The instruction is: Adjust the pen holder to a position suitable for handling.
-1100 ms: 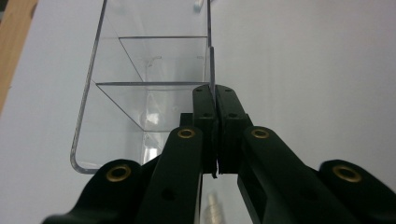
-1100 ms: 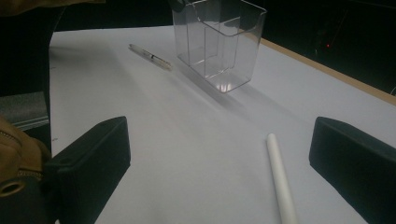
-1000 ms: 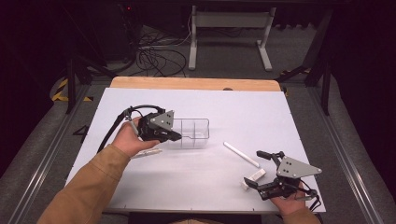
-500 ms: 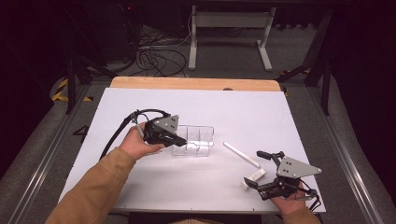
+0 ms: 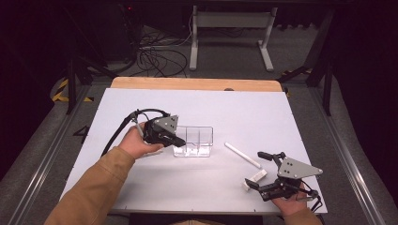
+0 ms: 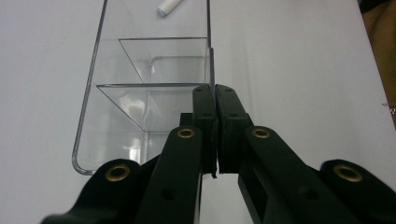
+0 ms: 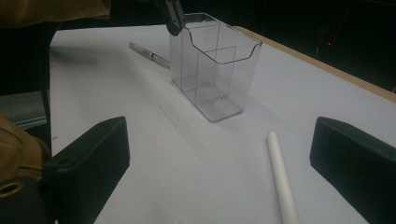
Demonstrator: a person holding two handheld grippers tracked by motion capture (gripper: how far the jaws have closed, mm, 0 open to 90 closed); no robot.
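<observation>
Dark room, cables on the floor behind, and a white table [image 5: 234, 108] with a wooden edge at 12 o'clock.

About the middle of that table, standing upright: a clear plastic box [image 5: 197, 140] with thin walls and inner dividers, empty as far as visible. Probably very light, stiff but brittle, and smooth enough to slip; likely to tip or slide at a small push, and to crack under a hard squeeze. Best taken by the top edge of one wall, close to a corner or a divider where the plastic bends less, with moderate pressure only.

At 9 o'clock of the box, the left gripper [image 5: 182, 140], clamped on exactly such a wall: in the left gripper view, jaws pressed together on the thin clear edge [image 6: 211, 60], one pad inside and one outside.

At 3 to 4 o'clock of the box and apart from it, flat on the table, a white stick [image 5: 241, 154]; a little nearer to the person, a small white piece [image 5: 256, 177]. On the 9 o'clock side, near the left hand, a thin pen [image 7: 149, 53].

Further out at 4 o'clock, near the table edge, the right gripper [image 5: 256, 169], jaws wide apart and holding nothing, pointed toward the stick and the box.
</observation>
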